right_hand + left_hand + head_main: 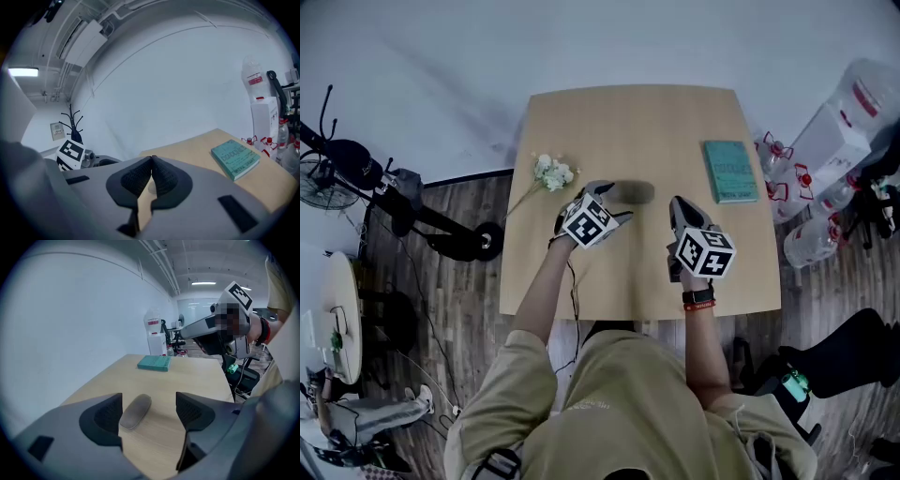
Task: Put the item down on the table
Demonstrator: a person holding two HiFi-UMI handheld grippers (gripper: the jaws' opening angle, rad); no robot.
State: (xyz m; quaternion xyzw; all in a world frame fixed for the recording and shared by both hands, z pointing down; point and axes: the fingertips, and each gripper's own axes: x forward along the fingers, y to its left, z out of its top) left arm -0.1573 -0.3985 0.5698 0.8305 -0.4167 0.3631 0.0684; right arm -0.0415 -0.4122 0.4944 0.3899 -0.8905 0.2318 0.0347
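Left gripper [149, 411] is gaping wide beside grey item [135, 411] lying on open table [628, 122] — right gripper [151, 176] is showing jaws together, empty; book [730, 171], flowers [551, 172] flanking near edges.

From above, I hold my left gripper [612, 202] just beside the grey oval item [634, 192] lying on the wooden table [628, 122], my right gripper [682, 212] near its other side, a teal book [730, 171] farther right, and white flowers [552, 172] by the left edge.
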